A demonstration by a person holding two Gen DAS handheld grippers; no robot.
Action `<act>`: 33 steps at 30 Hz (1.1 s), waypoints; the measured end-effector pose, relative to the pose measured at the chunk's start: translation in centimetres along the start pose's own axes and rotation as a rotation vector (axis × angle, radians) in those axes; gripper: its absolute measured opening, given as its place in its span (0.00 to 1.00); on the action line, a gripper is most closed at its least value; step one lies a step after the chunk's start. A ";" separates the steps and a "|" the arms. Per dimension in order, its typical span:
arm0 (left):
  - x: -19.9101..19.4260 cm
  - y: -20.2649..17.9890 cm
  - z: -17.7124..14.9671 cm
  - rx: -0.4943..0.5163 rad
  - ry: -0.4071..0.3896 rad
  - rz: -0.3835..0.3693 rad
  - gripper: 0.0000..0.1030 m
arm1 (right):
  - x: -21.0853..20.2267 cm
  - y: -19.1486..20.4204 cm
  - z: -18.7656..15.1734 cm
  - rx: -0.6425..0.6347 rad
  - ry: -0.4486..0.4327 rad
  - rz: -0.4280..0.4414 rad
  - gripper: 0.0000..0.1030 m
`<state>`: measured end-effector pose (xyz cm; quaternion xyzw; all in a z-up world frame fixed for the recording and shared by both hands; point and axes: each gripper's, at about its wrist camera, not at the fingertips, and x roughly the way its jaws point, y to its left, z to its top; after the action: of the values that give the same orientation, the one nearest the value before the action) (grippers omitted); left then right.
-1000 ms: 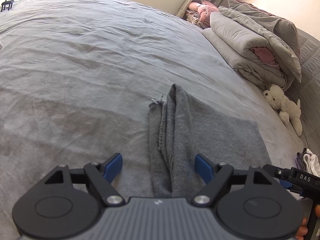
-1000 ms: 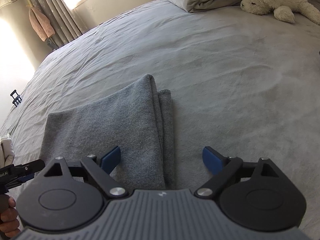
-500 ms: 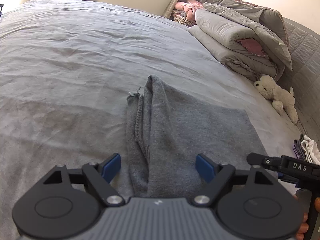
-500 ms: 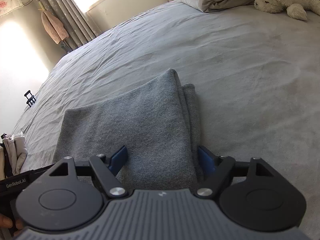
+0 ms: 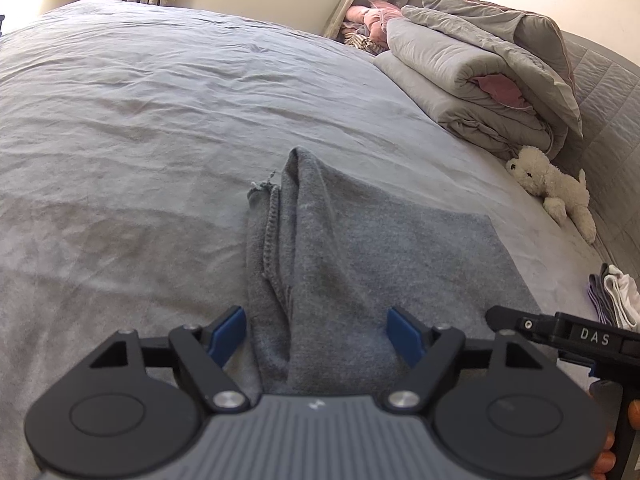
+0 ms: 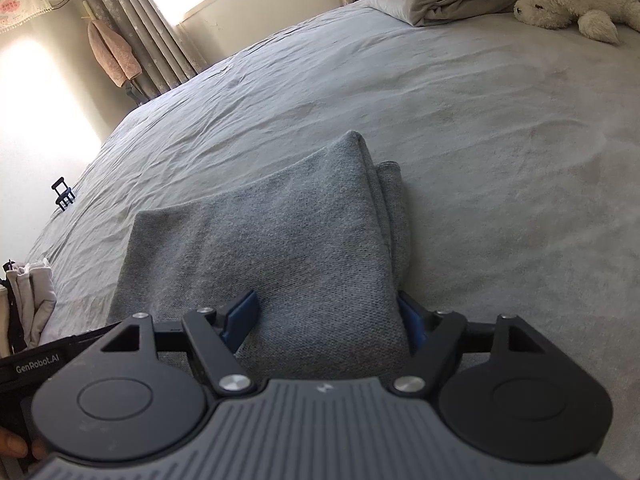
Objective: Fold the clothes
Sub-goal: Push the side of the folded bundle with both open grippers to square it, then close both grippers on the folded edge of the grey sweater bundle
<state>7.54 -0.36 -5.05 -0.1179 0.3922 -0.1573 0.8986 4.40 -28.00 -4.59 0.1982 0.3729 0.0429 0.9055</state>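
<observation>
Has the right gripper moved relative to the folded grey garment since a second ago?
Yes. The right gripper advanced onto the grey garment; its jaws now straddle the folded edge.

Grey knit garment, folded into approx. rectangle w/ several layers, lies flat on bed; frayed hem at one corner.

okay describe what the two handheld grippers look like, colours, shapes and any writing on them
Both match. The left gripper and the right gripper each have a ribbed grey body, black linkage arms with round black discs and silver pivot screws, and blue finger pads. In the left wrist view the other gripper's black side bar reads "DAS"; in the right wrist view the other's reads "GenRobot.AI".
</observation>
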 end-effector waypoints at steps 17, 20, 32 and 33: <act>-1.7 -1.3 0.7 0.074 -0.019 -0.016 0.18 | -1.0 1.5 0.4 -0.061 -0.068 -0.003 0.27; -2.7 -1.1 0.9 0.056 -0.019 -0.023 0.17 | -1.5 1.7 0.5 -0.070 -0.075 0.000 0.26; -10.2 -0.9 -4.6 0.063 -0.022 0.019 0.16 | -7.4 3.7 -4.6 -0.132 -0.045 0.047 0.26; -10.3 -0.9 -5.3 0.071 -0.025 0.030 0.16 | -7.5 3.9 -5.3 -0.148 -0.033 0.040 0.26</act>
<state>-3.22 2.21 -1.38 -0.0822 0.3768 -0.1562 0.9093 -4.37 -24.37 -1.57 0.1390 0.3498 0.0851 0.9225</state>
